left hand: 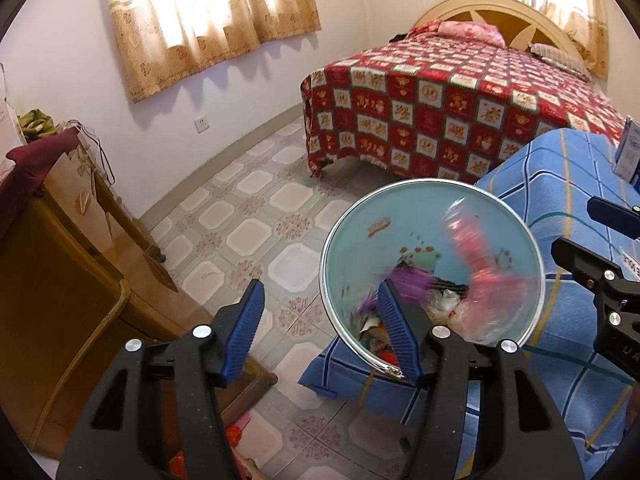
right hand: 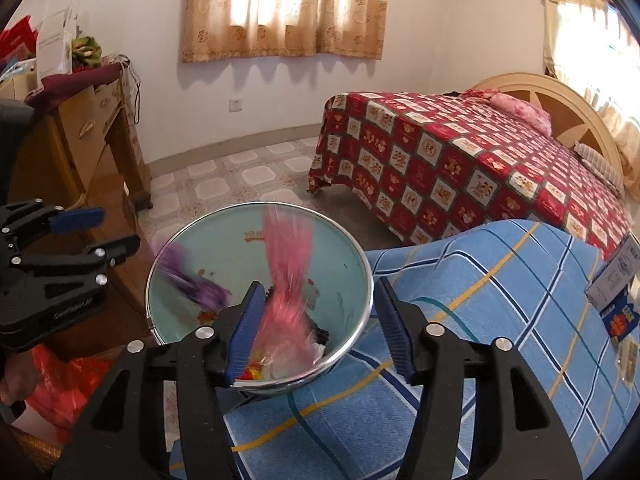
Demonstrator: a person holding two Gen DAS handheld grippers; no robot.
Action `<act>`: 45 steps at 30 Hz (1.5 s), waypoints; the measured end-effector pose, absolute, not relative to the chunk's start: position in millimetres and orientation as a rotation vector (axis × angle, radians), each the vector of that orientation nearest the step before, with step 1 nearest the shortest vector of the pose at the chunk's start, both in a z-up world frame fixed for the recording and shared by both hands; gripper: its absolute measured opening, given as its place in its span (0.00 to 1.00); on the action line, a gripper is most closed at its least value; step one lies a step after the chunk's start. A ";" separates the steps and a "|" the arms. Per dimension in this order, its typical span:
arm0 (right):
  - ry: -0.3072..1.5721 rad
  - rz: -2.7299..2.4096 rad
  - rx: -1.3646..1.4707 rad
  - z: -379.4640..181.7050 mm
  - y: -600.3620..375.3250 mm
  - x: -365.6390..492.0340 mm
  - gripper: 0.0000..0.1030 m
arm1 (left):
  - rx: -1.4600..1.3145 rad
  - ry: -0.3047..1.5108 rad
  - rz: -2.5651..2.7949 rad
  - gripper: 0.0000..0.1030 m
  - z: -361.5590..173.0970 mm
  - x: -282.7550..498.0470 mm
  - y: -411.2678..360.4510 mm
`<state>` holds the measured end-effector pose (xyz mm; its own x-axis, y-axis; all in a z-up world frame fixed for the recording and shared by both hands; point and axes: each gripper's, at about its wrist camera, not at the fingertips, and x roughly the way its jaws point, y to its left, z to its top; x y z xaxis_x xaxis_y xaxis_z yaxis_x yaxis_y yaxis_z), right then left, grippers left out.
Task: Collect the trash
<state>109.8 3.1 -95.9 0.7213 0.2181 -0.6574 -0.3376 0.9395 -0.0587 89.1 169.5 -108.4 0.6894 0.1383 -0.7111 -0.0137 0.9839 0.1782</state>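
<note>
A light blue bin with a metal rim [left hand: 360, 248] [right hand: 224, 248] stands beside a blue checked cloth, with mixed rubbish at its bottom. A pink wrapper [left hand: 480, 256] [right hand: 286, 264] and a purple wrapper [left hand: 412, 280] [right hand: 192, 280] show as blurred streaks inside the bin's mouth, and neither gripper touches them. My left gripper [left hand: 320, 286] [right hand: 118, 228] hangs open over the bin's left rim with nothing between its fingers. My right gripper [right hand: 319, 284] [left hand: 574, 224] is open over the bin's right rim; the pink wrapper lies below its left finger.
The blue checked cloth [right hand: 480, 280] covers a raised surface right of the bin and carries a small printed box [right hand: 616, 276]. Behind stands a bed with a red quilt [left hand: 440, 100]. A wooden cabinet [left hand: 80, 240] is on the left, a red plastic bag [right hand: 60, 384] beneath it, tiled floor [left hand: 248, 200] between.
</note>
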 end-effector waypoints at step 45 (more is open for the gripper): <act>0.433 0.142 -0.084 -13.0 -64.8 5.0 0.73 | 0.096 0.533 0.054 0.94 -20.5 22.5 165.1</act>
<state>5.0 -64.8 -13.0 0.8981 0.1191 -0.4233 -0.1549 0.9866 -0.0509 22.5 165.1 -20.5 0.8599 0.0761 -0.5048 -0.0261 0.9941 0.1054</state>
